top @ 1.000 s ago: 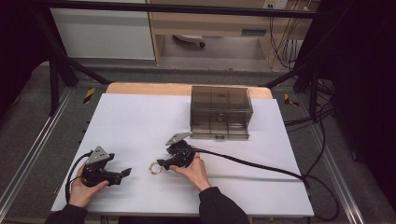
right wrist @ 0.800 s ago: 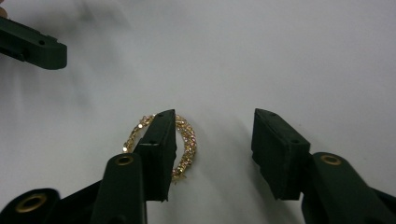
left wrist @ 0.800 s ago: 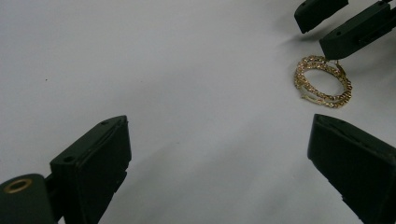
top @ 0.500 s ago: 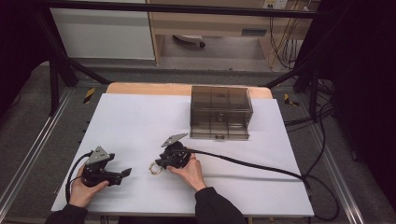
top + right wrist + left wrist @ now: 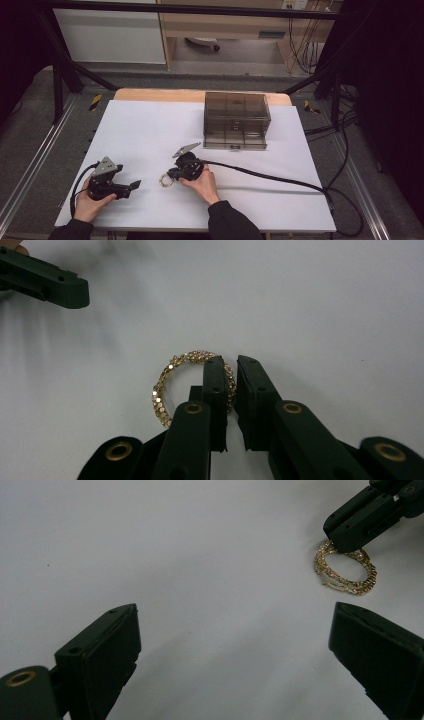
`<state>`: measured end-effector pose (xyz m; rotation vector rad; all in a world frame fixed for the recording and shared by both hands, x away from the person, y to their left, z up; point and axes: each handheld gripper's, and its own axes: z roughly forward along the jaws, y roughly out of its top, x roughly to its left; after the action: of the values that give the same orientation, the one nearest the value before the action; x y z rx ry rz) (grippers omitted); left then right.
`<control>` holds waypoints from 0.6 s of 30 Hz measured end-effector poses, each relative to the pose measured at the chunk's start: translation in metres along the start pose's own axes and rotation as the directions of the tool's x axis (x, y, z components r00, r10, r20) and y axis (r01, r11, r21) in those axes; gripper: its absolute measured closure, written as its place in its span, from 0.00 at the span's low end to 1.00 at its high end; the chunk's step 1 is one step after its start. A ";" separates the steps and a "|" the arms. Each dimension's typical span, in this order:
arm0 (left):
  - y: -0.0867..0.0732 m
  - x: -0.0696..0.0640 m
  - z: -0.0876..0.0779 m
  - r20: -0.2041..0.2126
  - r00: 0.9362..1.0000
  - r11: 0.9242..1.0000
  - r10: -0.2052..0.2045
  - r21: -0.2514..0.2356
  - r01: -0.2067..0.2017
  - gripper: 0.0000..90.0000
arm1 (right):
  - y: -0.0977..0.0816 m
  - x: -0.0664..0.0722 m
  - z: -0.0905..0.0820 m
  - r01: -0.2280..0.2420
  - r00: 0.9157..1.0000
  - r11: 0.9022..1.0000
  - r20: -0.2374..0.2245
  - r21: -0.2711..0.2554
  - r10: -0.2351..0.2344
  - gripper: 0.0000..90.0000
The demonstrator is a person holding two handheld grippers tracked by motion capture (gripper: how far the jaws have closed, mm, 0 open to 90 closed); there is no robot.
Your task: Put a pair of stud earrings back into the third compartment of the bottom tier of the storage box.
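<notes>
A gold chain bracelet lies on the white table cover, near its front middle. My right gripper reaches it from the right. Its jaws have just been closing and now pinch the bracelet's right rim, so the right gripper is shut on it. My left gripper rests at the front left, jaws wide apart with nothing between them. From the left gripper view the bracelet lies farther off at the upper right, with the right gripper's black jaws on its far edge.
A smoky transparent box with compartments stands at the back right of the table. The right gripper's black cable trails right across the cover and off the table edge. A dark metal frame surrounds the table.
The right gripper's jaws have drawn together onto the bracelet's rim, and that hand has shifted only slightly. The left hand and its gripper have not moved.
</notes>
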<state>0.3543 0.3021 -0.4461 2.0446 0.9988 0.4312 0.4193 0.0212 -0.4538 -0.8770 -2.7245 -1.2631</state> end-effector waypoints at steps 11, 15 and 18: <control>0.000 0.000 0.000 -0.001 1.000 1.000 -0.003 -0.001 0.003 0.07 | 0.002 0.001 -0.003 -0.008 1.000 1.000 -0.004 -0.002 0.008 0.97; 0.000 0.000 0.000 -0.002 1.000 1.000 -0.003 -0.001 0.003 0.07 | 0.004 0.002 -0.007 -0.009 1.000 1.000 -0.003 -0.009 0.009 0.97; 0.000 0.000 0.000 -0.002 1.000 1.000 -0.001 0.000 0.001 0.07 | 0.006 0.003 -0.012 -0.001 1.000 1.000 0.002 -0.010 0.001 0.97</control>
<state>0.3543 0.3017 -0.4464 2.0433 1.0011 0.4324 0.4173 0.0171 -0.4403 -0.8814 -2.7211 -1.2768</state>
